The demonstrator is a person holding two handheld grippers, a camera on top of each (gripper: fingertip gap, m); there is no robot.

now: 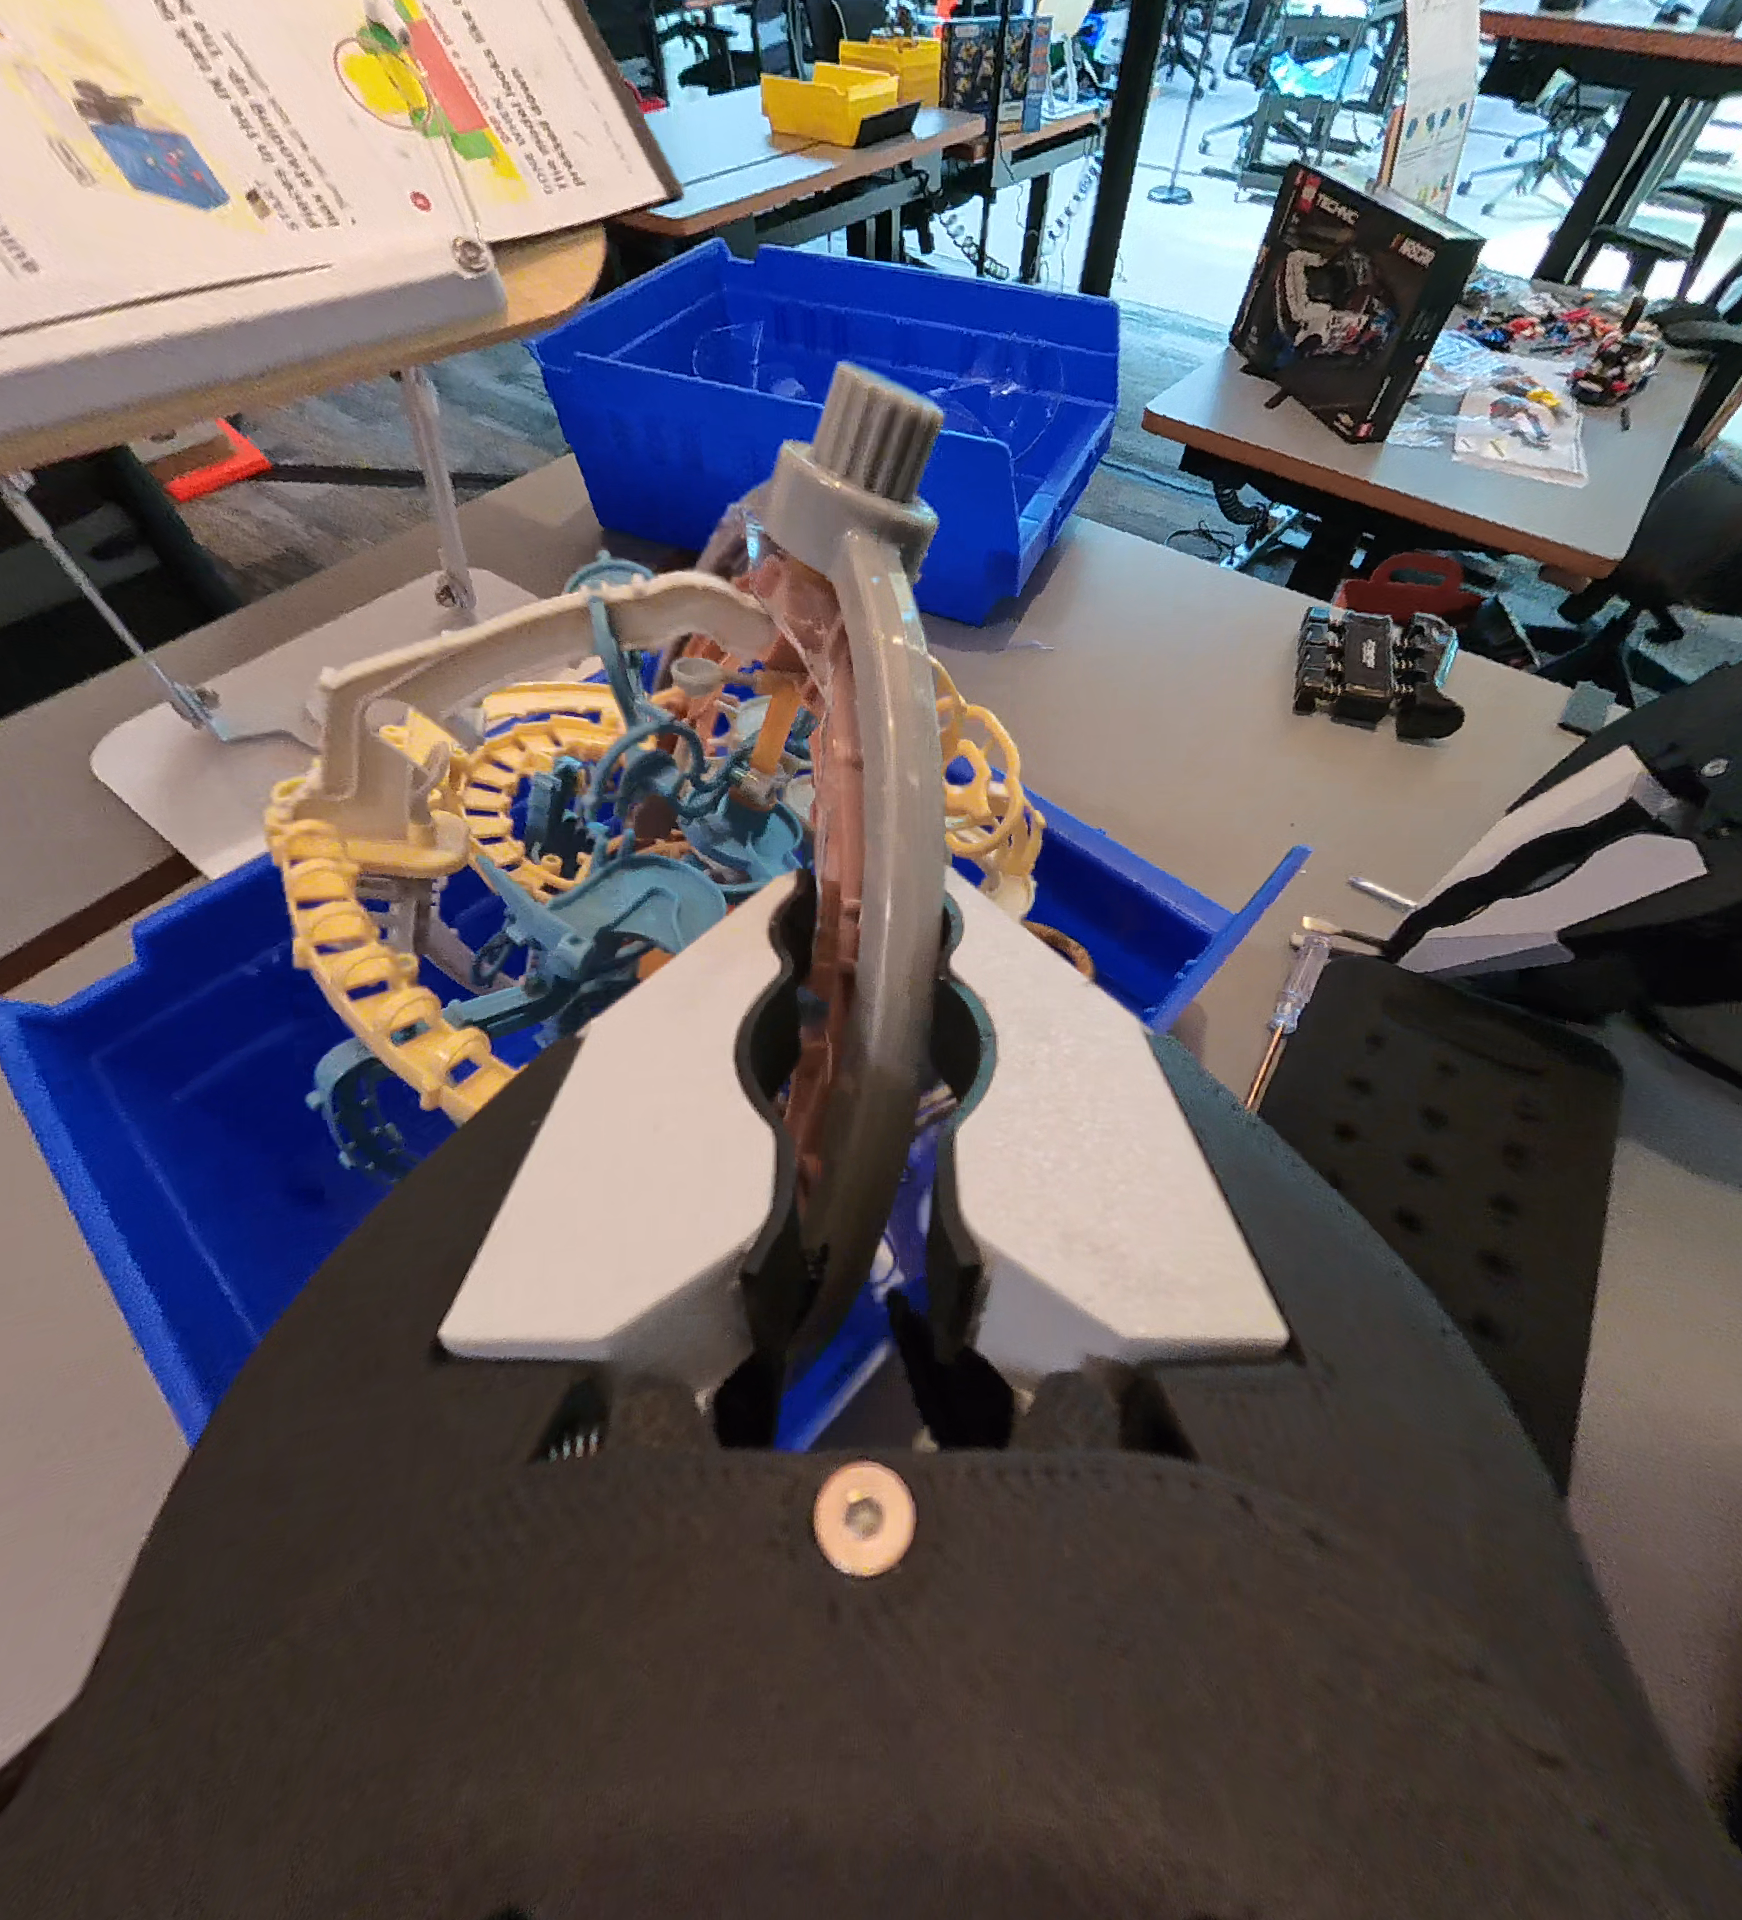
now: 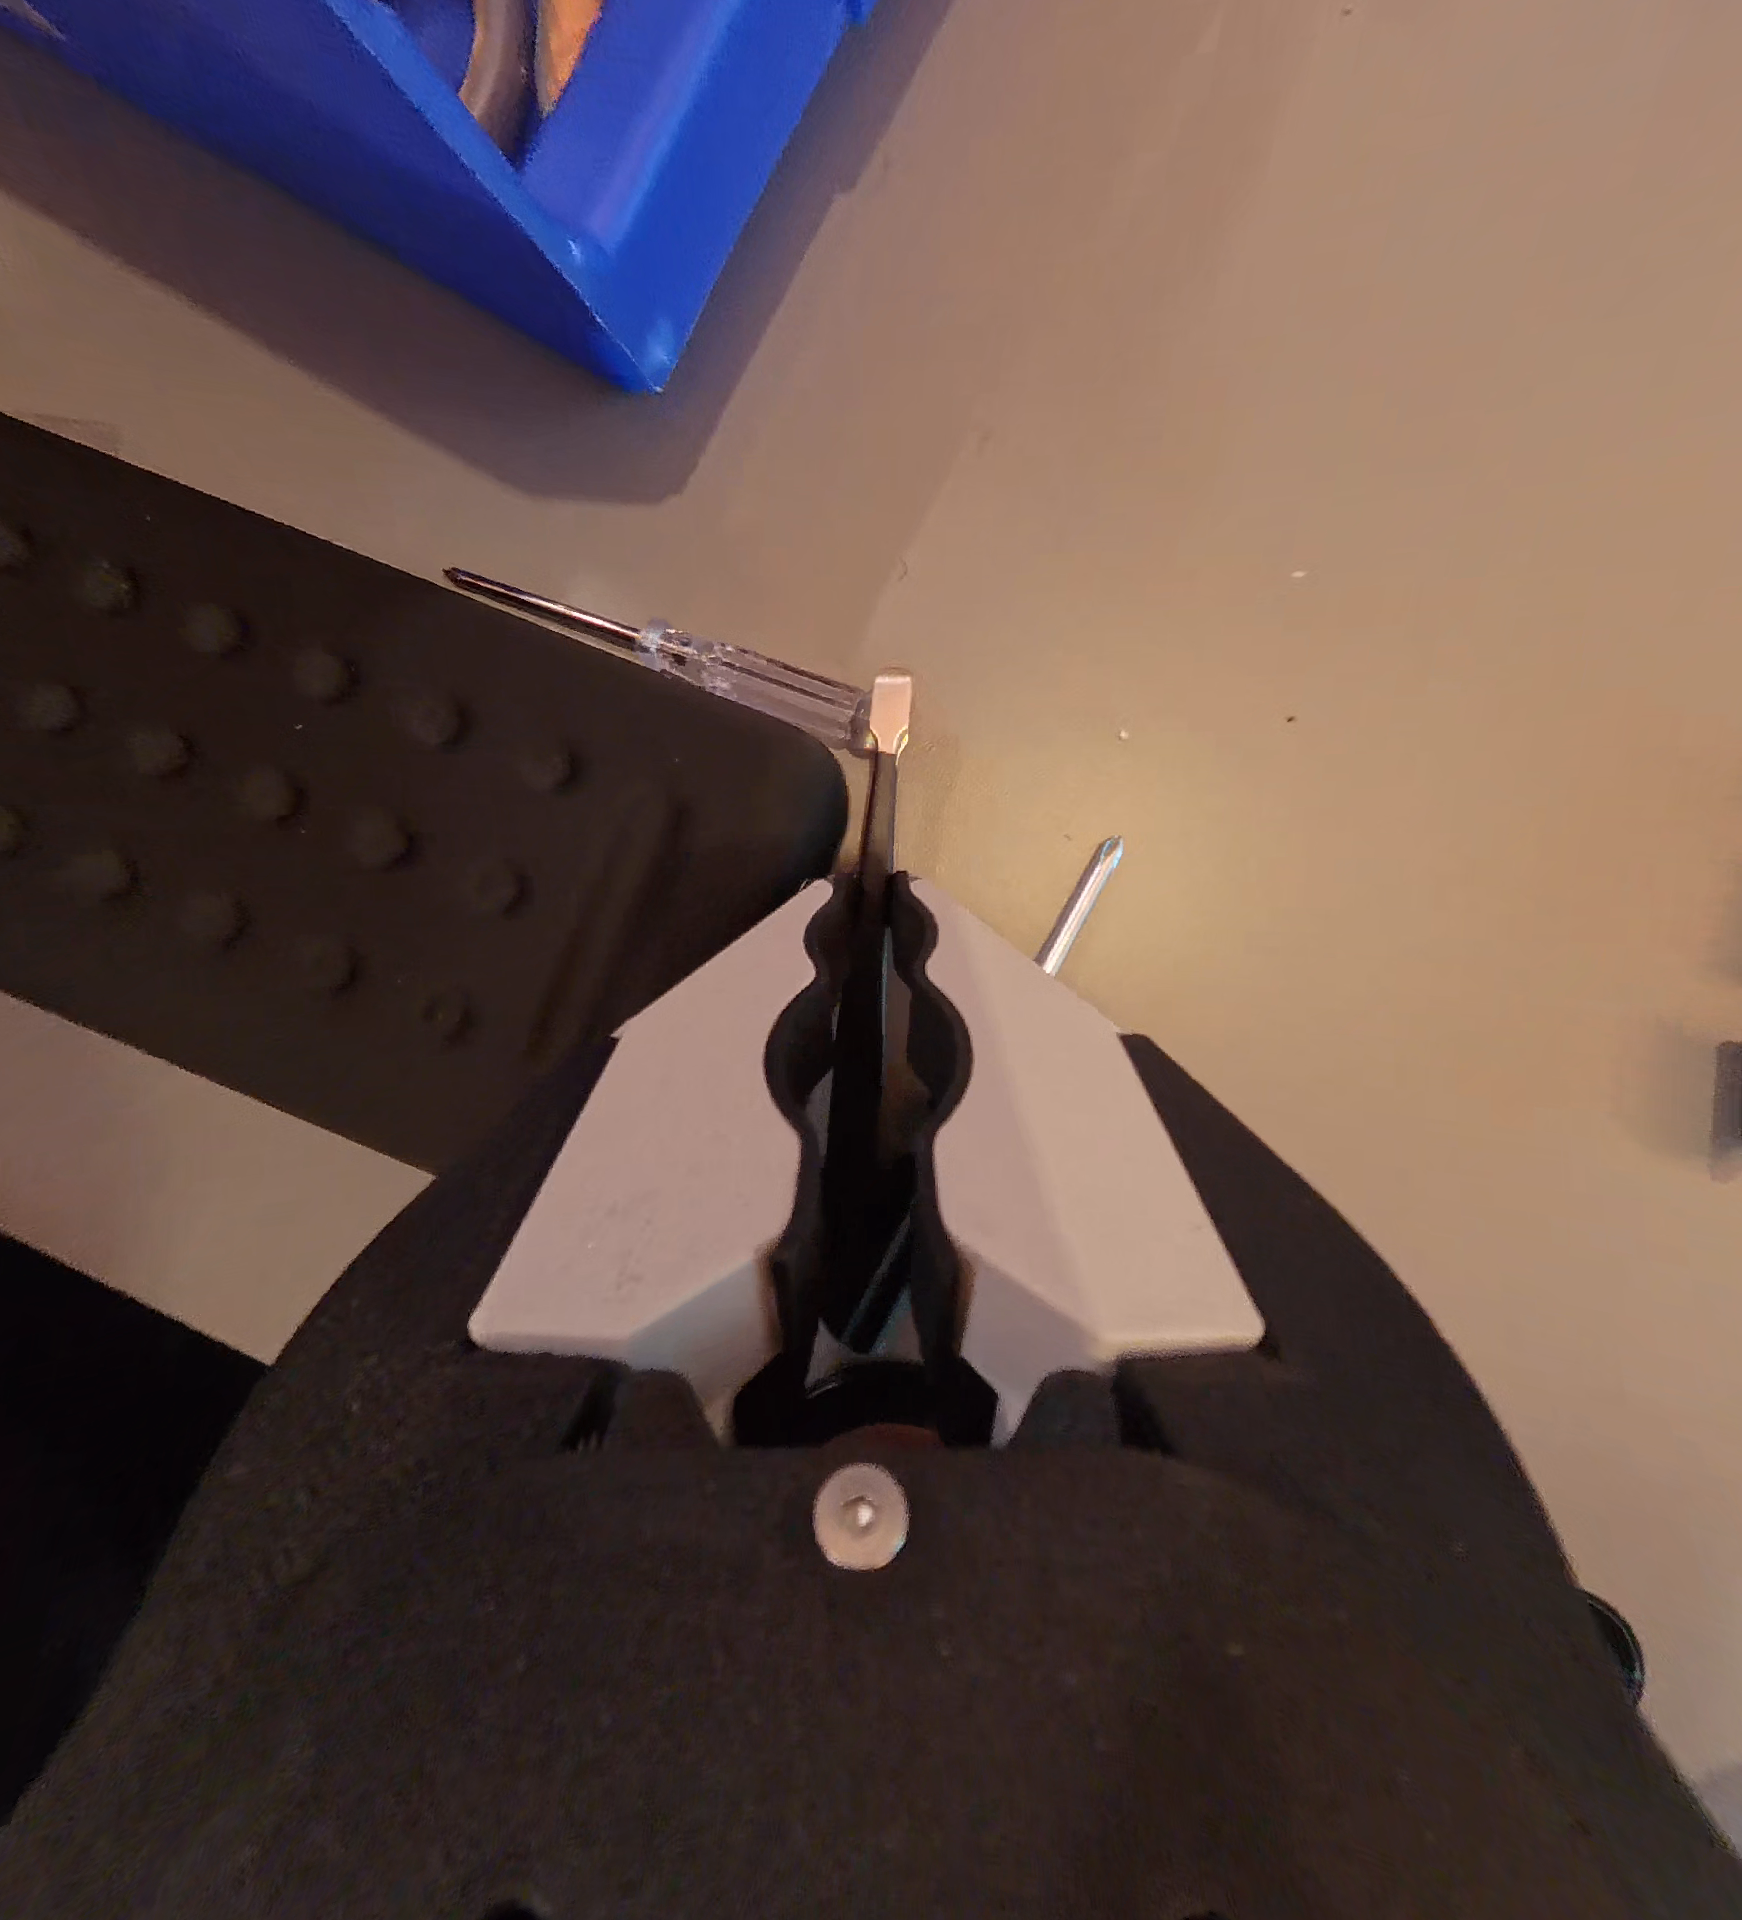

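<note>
Two grippers are at work over a grey table (image 2: 1366,416), each closed on something. Seen from the left wrist camera, the left gripper (image 1: 867,914) has its jaws drawn in tight on a curved grey arc (image 1: 893,790) that belongs to a tangled plastic maze frame (image 1: 555,831) of yellow ladder-like track, teal pieces and brown ribs; a ribbed grey knob (image 1: 877,421) caps the arc's far end. The frame sits partly in, and rises above, a blue bin (image 1: 171,1122) near the camera, with a second blue bin (image 1: 846,343) just behind it. A tilted instruction sheet on a stand (image 1: 223,156) hangs over the upper left, a black perforated pad (image 1: 1438,1143) lies to the right with a clear-handled screwdriver (image 1: 1288,997) at its edge, and the right gripper (image 1: 1573,883) shows beyond that. From the right wrist camera, the right gripper (image 2: 872,883) is low over the table, jaws pinched almost together on a thin dark tool whose pale flat tip (image 2: 891,707) pokes out ahead and touches, or nearly touches, the butt of the clear-handled screwdriver. A second bare metal shaft (image 2: 1080,904) lies just right of the fingers (image 2: 1033,1091). One corner of the blue bin fills the upper left.
</note>
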